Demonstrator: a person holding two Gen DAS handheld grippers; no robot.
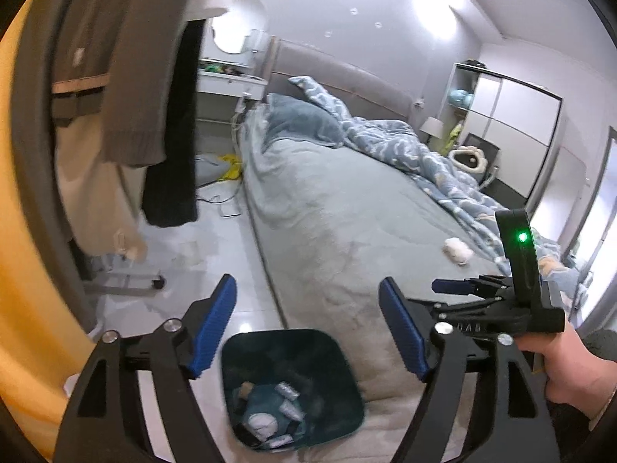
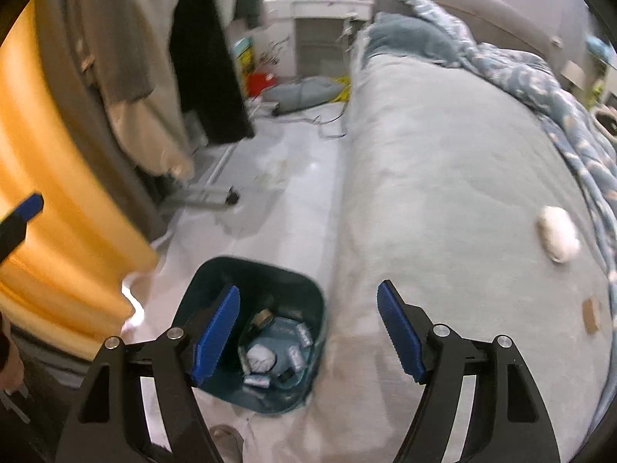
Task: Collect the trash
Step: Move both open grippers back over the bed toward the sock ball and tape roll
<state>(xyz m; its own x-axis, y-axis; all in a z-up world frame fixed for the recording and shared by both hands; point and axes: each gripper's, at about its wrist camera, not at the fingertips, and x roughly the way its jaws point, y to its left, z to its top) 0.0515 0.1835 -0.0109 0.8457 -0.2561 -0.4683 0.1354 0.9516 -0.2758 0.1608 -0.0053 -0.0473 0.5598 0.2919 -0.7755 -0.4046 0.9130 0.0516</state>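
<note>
My left gripper (image 1: 308, 328) and right gripper (image 2: 308, 332) both hang released and empty above the dark teal bin (image 2: 216, 270), which stands on the floor against the bed (image 2: 443, 177) and holds crumpled wrappers. Farther up the bed from the bin lies one white wad (image 2: 557, 239), beside the blue duvet (image 2: 559, 96).
</note>
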